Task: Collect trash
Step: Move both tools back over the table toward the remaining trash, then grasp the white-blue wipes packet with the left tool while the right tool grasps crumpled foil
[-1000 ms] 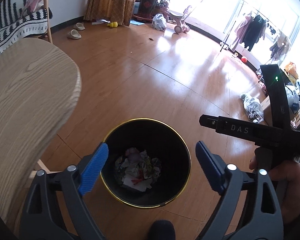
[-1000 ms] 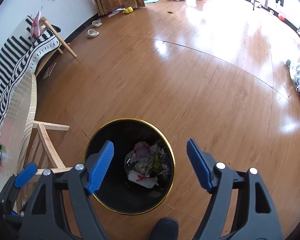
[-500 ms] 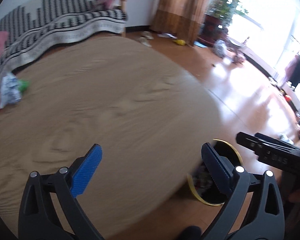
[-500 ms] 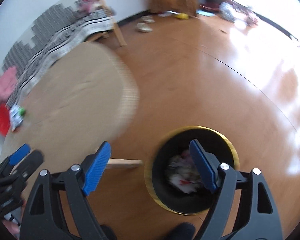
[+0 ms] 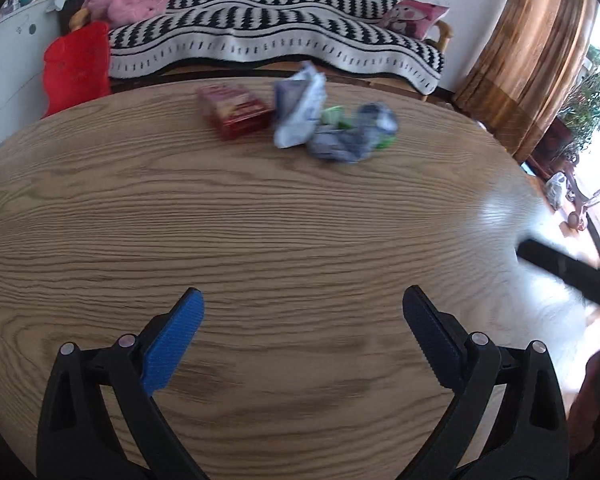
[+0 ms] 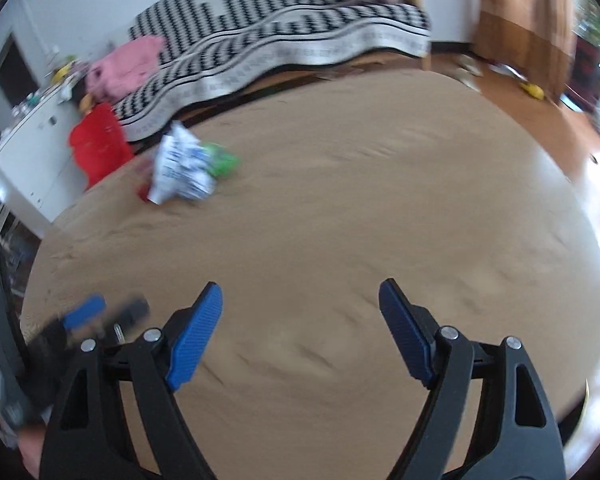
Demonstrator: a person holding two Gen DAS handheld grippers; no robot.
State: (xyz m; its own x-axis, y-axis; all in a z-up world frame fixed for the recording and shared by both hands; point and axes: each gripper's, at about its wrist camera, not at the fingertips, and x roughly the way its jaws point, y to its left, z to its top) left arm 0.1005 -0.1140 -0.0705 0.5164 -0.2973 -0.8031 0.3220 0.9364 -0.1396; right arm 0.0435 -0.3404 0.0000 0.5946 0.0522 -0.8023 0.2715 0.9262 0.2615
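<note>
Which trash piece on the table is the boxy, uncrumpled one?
The red box, leftmost of the cluster in the left wrist view. The white wrapper and grey-green wad beside it are both crumpled.

Each black plastic tool [image 5: 302, 332] has ribbed blue pads [image 5: 172, 344] and silver rivets.

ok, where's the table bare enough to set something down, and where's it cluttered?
The wooden table is bare across its whole near half, from both open tools up to the trash. Clutter sits only at the far edge by the striped sofa: red box, white wrapper and crumpled wrapper, bunched together. The far right side also looks bare.
</note>
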